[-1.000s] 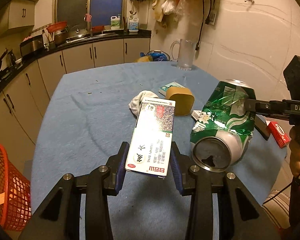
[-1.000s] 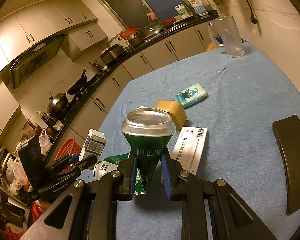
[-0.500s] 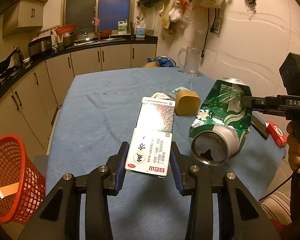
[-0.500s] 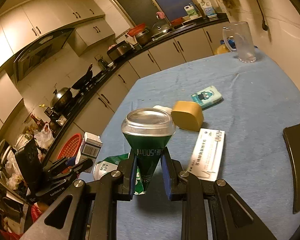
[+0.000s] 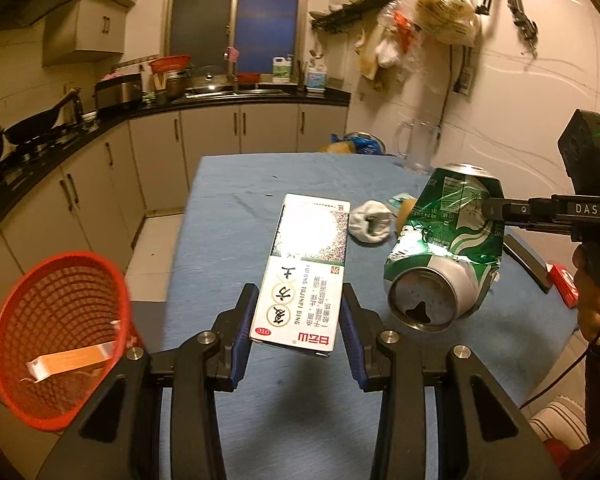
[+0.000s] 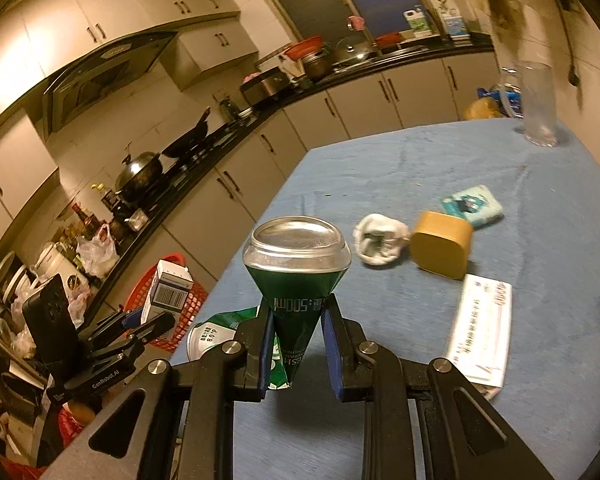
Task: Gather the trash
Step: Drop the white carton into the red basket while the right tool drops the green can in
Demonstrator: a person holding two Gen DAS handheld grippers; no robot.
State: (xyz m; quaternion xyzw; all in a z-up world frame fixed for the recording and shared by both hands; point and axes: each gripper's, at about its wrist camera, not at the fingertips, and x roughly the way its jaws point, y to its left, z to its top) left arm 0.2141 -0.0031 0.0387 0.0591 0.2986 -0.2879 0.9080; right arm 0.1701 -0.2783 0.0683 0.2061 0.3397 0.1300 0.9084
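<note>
My left gripper [image 5: 298,328] is shut on a white and green cardboard box [image 5: 306,272], held above the blue table's left part. The same box [image 6: 168,290] shows in the right wrist view in front of the red mesh basket [image 6: 180,312]. My right gripper [image 6: 296,350] is shut on a crushed green can [image 6: 298,280], pinched flat at its middle. In the left wrist view that can [image 5: 444,248] hangs to the right of the box, with the right gripper's finger pressed into its side. The red basket [image 5: 56,332] stands on the floor at the lower left, holding a strip of paper.
On the blue table [image 6: 460,160] lie a crumpled white wad [image 6: 380,240], a tan oval container [image 6: 440,244], a teal tissue pack [image 6: 472,204], a flat white box [image 6: 484,336], a black flat object [image 5: 526,260] and a red pack [image 5: 562,284]. A glass mug [image 6: 536,104] stands far back. Kitchen cabinets line the left.
Both grippers have swung left and slightly up with box and can still held. The red basket has come further into the left wrist view.
</note>
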